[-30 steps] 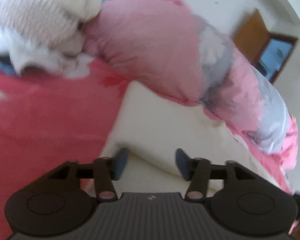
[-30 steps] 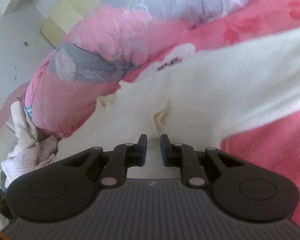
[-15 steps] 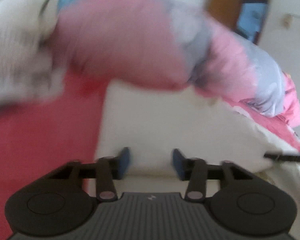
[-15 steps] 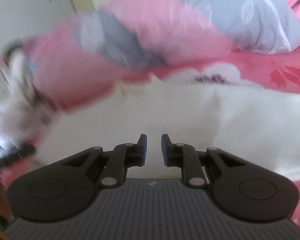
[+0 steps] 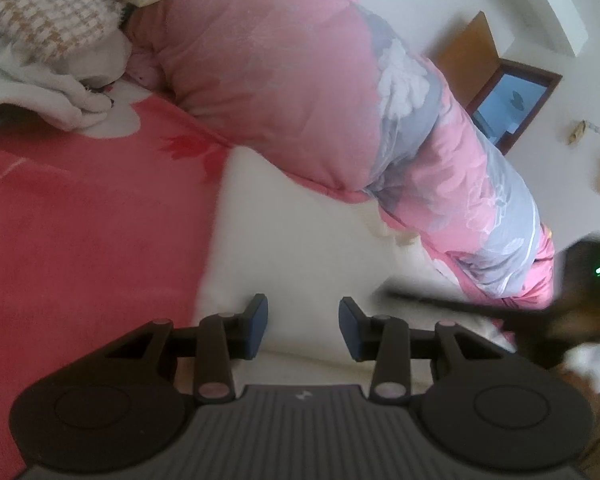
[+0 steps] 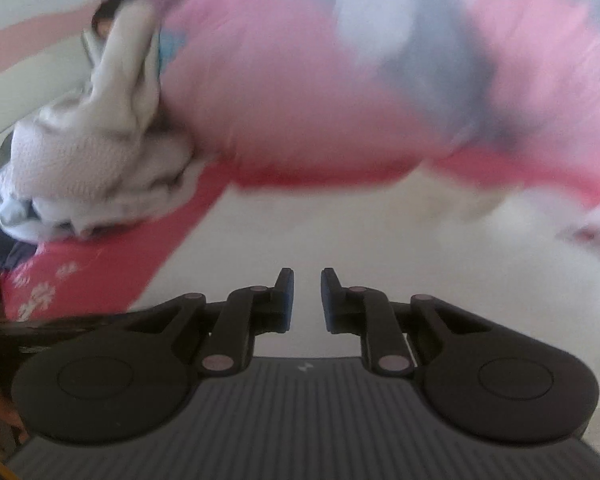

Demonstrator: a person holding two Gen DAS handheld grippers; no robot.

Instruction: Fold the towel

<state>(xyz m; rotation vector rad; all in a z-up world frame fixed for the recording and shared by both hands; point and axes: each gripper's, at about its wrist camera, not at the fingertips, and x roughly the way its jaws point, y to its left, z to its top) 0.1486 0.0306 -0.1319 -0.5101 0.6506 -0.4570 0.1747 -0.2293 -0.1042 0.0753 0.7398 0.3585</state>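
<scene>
Fingers [image 5: 256, 326] of both grippers over the plain cream towel [image 5: 300, 248], flat on pink bedding [image 5: 80, 232].

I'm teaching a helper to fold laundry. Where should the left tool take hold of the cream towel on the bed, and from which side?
Probably the towel's near edge, beside its left corner where cream meets red sheet. Come in low from the near side: the cloth lies flat, and the pink quilt overlaps its far edge.

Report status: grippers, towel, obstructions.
Left gripper fingers apart over cream towel. Right gripper narrow, grip unclear. Pink quilt overlaps the towel's far edge.
</scene>
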